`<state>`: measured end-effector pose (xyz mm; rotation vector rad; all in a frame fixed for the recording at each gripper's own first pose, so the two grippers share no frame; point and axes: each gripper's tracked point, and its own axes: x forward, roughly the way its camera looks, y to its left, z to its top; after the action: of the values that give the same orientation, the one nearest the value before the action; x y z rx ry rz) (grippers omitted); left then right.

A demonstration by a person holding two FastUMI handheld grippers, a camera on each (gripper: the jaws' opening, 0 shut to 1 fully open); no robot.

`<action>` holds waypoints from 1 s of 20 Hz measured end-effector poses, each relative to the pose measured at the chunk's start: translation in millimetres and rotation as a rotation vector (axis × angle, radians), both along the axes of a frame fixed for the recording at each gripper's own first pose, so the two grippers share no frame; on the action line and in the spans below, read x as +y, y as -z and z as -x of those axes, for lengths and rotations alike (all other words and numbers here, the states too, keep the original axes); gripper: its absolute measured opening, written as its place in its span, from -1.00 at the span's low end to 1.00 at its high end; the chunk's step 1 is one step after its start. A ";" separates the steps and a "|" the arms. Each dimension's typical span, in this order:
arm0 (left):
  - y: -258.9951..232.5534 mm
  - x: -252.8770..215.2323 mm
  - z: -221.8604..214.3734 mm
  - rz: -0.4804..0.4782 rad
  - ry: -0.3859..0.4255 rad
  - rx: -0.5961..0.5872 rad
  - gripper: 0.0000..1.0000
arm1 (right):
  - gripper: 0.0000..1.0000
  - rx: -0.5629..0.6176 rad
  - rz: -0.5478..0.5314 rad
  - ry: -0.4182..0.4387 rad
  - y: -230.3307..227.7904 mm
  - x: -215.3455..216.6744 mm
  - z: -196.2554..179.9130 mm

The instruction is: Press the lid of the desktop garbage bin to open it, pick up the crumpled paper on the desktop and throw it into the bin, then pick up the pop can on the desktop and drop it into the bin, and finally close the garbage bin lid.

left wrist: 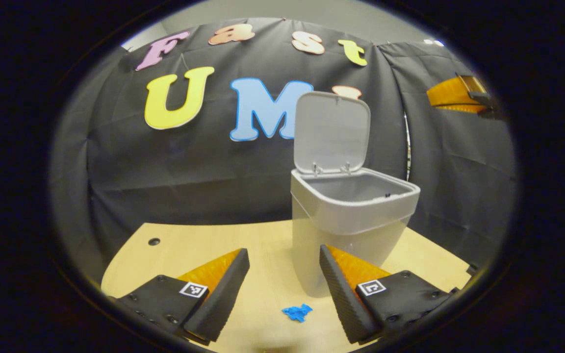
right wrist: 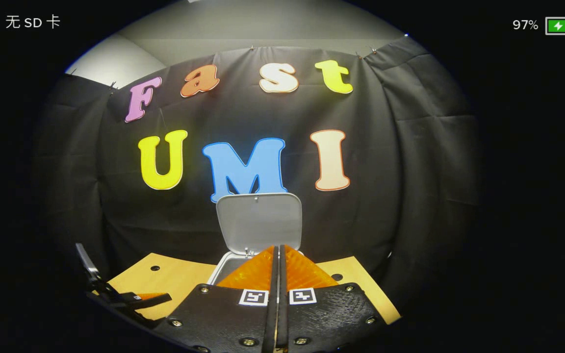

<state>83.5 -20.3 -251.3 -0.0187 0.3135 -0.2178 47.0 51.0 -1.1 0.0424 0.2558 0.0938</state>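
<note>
The grey desktop bin (left wrist: 346, 220) stands on the wooden table with its lid (left wrist: 331, 132) tipped up and back, so the inside is open. A small blue crumpled paper (left wrist: 297, 312) lies on the table in front of the bin, just below the gap between my left gripper's fingers. My left gripper (left wrist: 283, 251) is open and empty, low over the table. My right gripper (right wrist: 277, 247) is shut with nothing in it, held high above the bin's rim (right wrist: 226, 268) and facing the raised lid (right wrist: 259, 220). It also appears in the left gripper view as the right gripper (left wrist: 451, 93), up at the right.
The light wooden table (left wrist: 174, 255) has small dark holes in its top and ends at the black cloth wall behind the bin. My left gripper (right wrist: 115, 296) shows low at the left of the right gripper view, above the table (right wrist: 174, 279).
</note>
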 end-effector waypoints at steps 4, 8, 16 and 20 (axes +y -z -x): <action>50.9 -9.2 -3.0 -0.011 0.019 0.076 0.90 | -0.97 0.014 0.025 0.042 0.4 -19.3 4.2; 95.4 -13.6 -9.6 -0.034 0.039 0.150 0.92 | -0.97 0.036 0.050 0.075 3.8 -37.8 6.1; 171.4 -26.3 -11.7 -0.035 0.050 0.280 0.92 | -0.97 0.075 0.090 0.114 12.4 -57.2 6.1; 195.6 -32.7 -10.3 -0.063 0.070 0.315 0.92 | -0.97 0.094 0.123 0.124 15.9 -64.8 8.6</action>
<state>93.8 -53.0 -446.9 0.0203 0.6351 -0.2746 38.4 -13.8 -16.9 -0.0596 0.3513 -0.0471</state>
